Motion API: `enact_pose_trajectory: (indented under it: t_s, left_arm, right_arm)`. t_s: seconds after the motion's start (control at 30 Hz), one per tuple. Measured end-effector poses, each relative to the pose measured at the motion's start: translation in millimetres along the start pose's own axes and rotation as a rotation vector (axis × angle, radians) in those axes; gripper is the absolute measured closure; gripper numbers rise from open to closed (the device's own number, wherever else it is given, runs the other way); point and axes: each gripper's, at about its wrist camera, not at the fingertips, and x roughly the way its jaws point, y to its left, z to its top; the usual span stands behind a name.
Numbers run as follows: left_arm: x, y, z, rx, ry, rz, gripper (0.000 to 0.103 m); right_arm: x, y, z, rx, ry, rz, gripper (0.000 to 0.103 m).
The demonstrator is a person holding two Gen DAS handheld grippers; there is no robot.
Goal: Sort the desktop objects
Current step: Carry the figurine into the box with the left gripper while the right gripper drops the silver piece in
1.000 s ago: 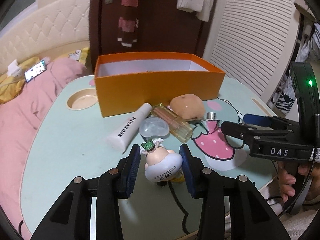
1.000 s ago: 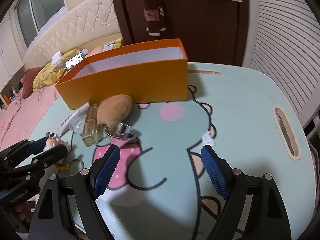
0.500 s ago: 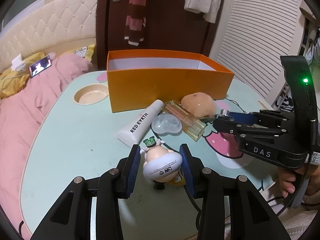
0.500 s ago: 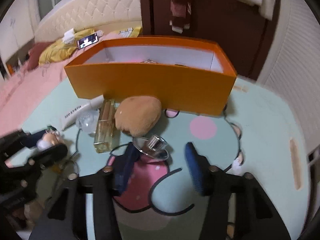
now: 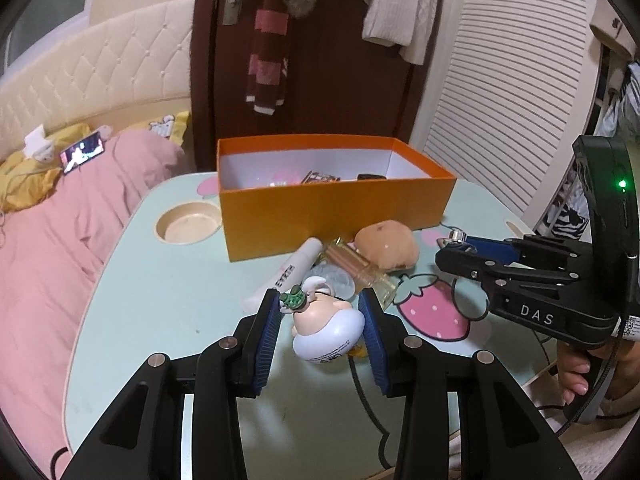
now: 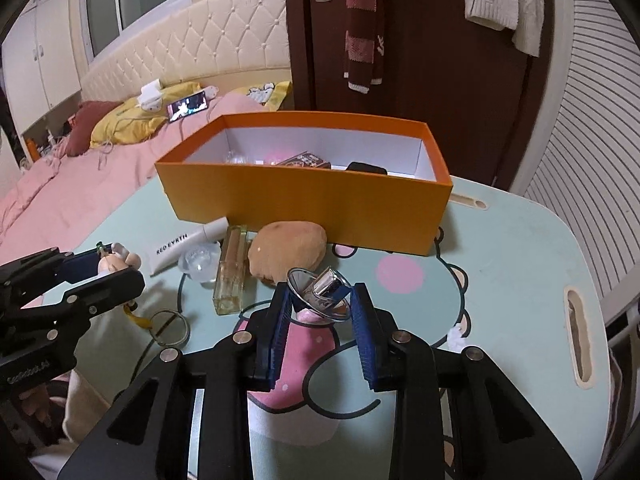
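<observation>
Both of your grippers hold something at this moment. Your left gripper (image 5: 322, 320) is clamped on a small figurine (image 5: 326, 334) with a white body and a green ornament on its head, and the toy is lifted above the table (image 5: 132, 304). Your right gripper (image 6: 320, 314) is closed on a shiny metal funnel (image 6: 318, 292), which sits tilted between the blue pads. From the left camera you see only a small silver tip of this funnel, at the end of the right gripper's fingers; the right camera shows the whole piece. The right camera also shows a key ring (image 6: 170, 327) lying on the table below the figurine, and this ring is hidden in the left view. On the table, just before the orange box (image 6: 304, 208), lie a white tube (image 6: 182, 246), a clear round piece (image 6: 199, 262), a glass perfume bottle (image 6: 231, 274) and a brown plush potato (image 6: 286, 250), all close together. Inside the box you can see some small things, but they are too much hidden to name.
</observation>
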Motion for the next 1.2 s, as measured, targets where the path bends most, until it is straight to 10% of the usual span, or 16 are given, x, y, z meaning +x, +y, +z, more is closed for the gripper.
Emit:
enact_pose_trajectory:
  t_s: [0.67, 1.2]
  left_arm:
    - [18.1, 1.3, 104.8, 0.073, -0.143, -0.037, 0.065]
    - [95.8, 23.3, 121.4, 0.005, -0.025, 0.011, 0.065]
  right_arm:
    - [-6.9, -11.9, 59.1, -0.005, -0.104, -0.024, 0.071]
    - [51.6, -22.8, 109.8, 0.008, -0.075, -0.027, 0.071]
